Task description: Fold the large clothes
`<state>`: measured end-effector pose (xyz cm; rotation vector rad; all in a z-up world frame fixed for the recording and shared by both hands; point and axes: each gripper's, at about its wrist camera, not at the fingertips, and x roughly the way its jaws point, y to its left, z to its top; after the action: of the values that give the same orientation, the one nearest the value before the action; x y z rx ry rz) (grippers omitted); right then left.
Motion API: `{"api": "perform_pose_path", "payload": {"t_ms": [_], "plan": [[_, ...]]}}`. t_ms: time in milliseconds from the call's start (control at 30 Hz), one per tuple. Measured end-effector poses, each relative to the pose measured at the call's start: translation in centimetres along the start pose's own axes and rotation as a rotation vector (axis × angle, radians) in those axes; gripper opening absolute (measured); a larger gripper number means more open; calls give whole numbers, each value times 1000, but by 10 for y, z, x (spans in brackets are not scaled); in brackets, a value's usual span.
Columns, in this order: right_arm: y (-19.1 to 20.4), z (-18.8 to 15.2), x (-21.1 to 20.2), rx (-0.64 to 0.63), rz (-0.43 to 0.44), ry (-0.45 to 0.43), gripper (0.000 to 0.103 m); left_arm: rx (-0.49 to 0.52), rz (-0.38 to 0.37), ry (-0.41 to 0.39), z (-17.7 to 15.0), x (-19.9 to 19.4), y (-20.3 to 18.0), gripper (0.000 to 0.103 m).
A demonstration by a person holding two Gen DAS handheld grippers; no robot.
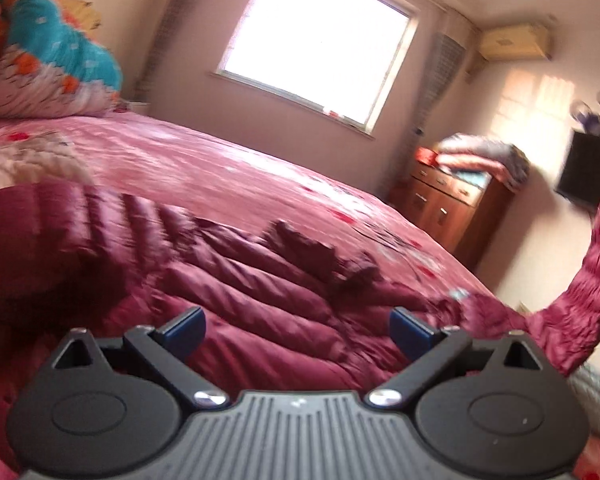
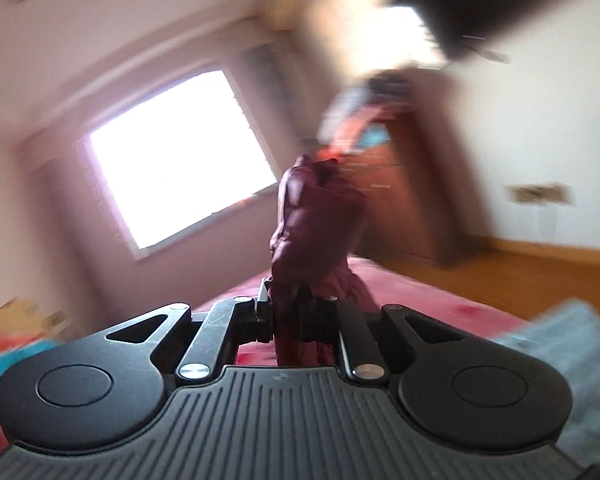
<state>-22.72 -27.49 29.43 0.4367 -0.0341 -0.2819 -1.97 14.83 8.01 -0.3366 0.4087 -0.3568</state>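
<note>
Pink floral bed (image 1: pixel 228 168) carries a maroon quilted jacket (image 1: pixel 228 280); left gripper (image 1: pixel 298 326) hovers low over it, tilted slightly down, jaws spread, empty; right gripper (image 2: pixel 286 312) points level, rolled, jaws pinching a jacket sleeve (image 2: pixel 316 216) lifted clear of the bed.

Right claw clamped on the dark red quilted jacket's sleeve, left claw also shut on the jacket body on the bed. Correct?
Not quite: the left claw is open. The left wrist view shows its blue fingertips spread wide above the dark red quilted jacket on the pink floral bedspread, gripping nothing. The rest holds: the right wrist view shows the right claw clamped on the jacket's fabric.
</note>
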Motion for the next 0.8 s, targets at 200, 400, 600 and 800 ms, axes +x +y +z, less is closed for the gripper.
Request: {"api": "perform_pose_path", "payload": {"t_ms": [200, 400, 600, 800], "plan": [[121, -32, 60, -105, 252, 85, 13, -95, 56, -40, 18, -7, 34, 98], [204, -123, 117, -98, 431, 263, 13, -181, 109, -79, 33, -14, 67, 98], [244, -236, 136, -104, 501, 462, 13, -287, 161, -96, 42, -16, 97, 99], [243, -320, 146, -152, 454, 605, 13, -331, 172, -102, 45, -15, 110, 99]]}}
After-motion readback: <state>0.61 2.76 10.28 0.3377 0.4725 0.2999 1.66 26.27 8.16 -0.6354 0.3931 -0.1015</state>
